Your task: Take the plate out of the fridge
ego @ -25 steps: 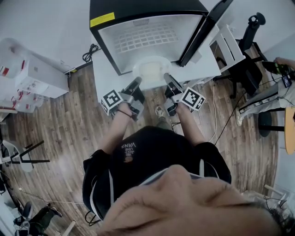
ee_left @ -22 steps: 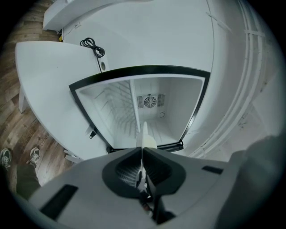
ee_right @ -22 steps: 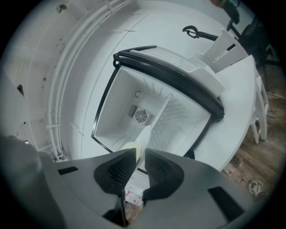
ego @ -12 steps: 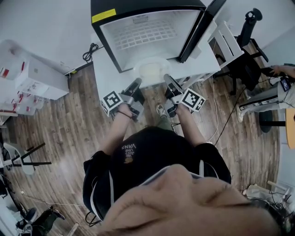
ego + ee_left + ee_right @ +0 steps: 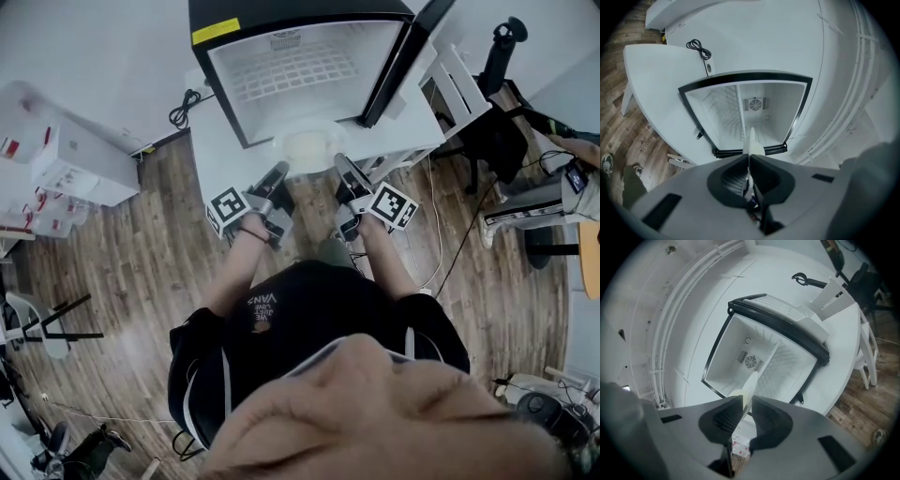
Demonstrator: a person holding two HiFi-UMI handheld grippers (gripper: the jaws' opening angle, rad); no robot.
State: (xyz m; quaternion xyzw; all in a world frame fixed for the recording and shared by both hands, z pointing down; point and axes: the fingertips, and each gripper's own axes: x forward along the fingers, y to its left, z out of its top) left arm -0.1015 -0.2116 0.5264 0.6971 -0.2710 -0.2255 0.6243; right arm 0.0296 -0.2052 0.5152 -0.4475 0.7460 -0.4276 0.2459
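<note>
A cream plate (image 5: 309, 148) hangs just in front of the open black mini fridge (image 5: 281, 70), held level by both grippers. My left gripper (image 5: 279, 171) is shut on the plate's left rim, and the plate (image 5: 753, 145) shows edge-on between its jaws. My right gripper (image 5: 339, 161) is shut on the right rim, where the plate (image 5: 749, 389) again appears edge-on. The fridge's door (image 5: 403, 56) stands swung out to the right. Inside, the white fridge (image 5: 750, 117) shows a wire shelf and a back fan.
The fridge sits on a white table (image 5: 403, 131) whose front edge lies under the plate. A white chair (image 5: 459, 89) and a black stand are at the right. White boxes (image 5: 70, 155) lie on the wood floor at the left.
The plate and both grippers have stayed almost in place, just outside the fridge. A person at the right edge has shifted slightly.
</note>
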